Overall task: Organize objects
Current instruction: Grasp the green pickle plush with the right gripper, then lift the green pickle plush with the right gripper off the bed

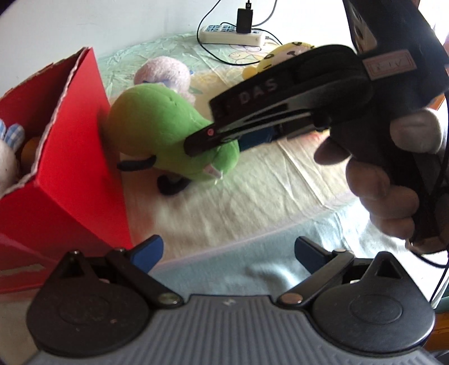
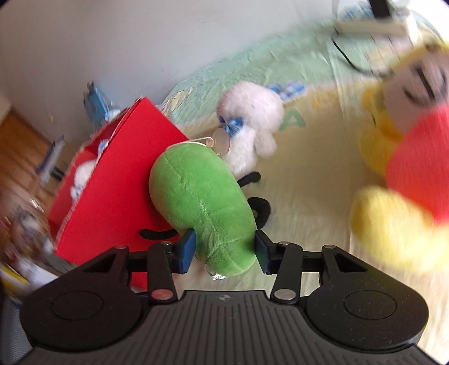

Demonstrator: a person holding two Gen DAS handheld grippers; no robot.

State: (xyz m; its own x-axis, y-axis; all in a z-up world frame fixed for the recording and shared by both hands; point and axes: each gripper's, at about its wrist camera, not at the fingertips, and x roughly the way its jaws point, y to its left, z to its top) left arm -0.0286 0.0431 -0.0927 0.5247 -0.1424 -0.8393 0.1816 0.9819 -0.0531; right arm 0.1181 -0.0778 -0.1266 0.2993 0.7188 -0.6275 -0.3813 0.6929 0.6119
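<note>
**Green plush toy at the red box**

Right claw (image 2: 223, 250) closed on green plush toy (image 2: 202, 205), leaning against red box (image 2: 112, 196) on bed. Left claw (image 1: 228, 254) open, empty. Left view only: power strip (image 1: 233, 35). Right view only: yellow plush (image 2: 393, 182).

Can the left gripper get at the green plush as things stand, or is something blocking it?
Probably not cleanly. The left gripper is open and empty, back from the green plush, but the right gripper already straddles the plush's near end, so its body lies across the left one's approach.

Pale wall (image 1: 98, 22), wooden floor (image 2: 19, 140), bright daylight.
</note>
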